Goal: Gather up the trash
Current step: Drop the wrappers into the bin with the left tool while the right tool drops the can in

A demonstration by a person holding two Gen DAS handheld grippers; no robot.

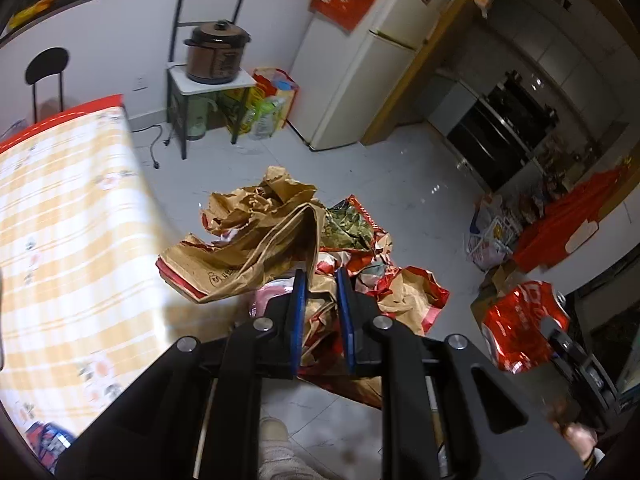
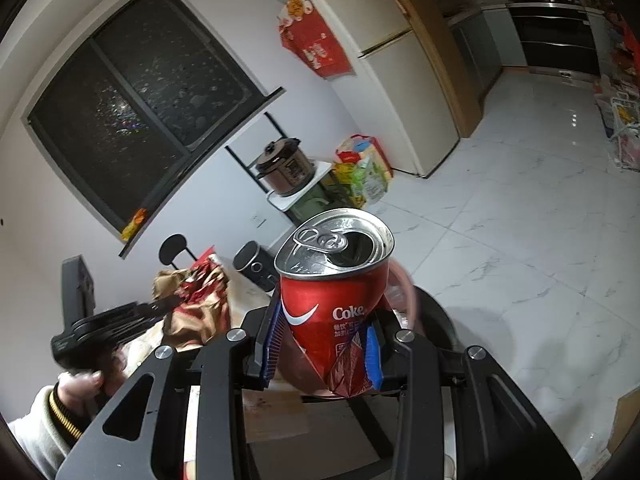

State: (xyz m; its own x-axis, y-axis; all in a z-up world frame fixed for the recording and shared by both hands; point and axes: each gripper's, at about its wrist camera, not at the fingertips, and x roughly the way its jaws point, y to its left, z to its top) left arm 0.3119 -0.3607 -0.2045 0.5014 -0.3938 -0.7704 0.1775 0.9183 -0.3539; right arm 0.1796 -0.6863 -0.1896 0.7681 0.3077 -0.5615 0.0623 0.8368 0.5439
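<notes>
My left gripper (image 1: 320, 276) is shut on a crumpled bundle of brown paper bag (image 1: 256, 236) and red wrappers, which sticks out ahead of the blue pads (image 1: 299, 300) above the floor. In the right wrist view my right gripper (image 2: 326, 320) is shut on a crushed red Coke can (image 2: 332, 292); the can stands upright with its opened top (image 2: 336, 240) showing. The same can (image 1: 516, 324) shows at the right of the left wrist view. The left gripper (image 2: 168, 302) with the paper bundle (image 2: 200, 308) appears at the left, held by a hand (image 2: 80, 388).
A table with a yellow-checked cloth (image 1: 60, 220) fills the left. On the white tile floor (image 2: 520, 220) stand a cream fridge (image 1: 372, 52), a low stand with a brown pressure cooker (image 1: 218, 54), shopping bags (image 1: 272, 100), a black chair (image 1: 46, 68) and a cardboard box (image 1: 492, 292).
</notes>
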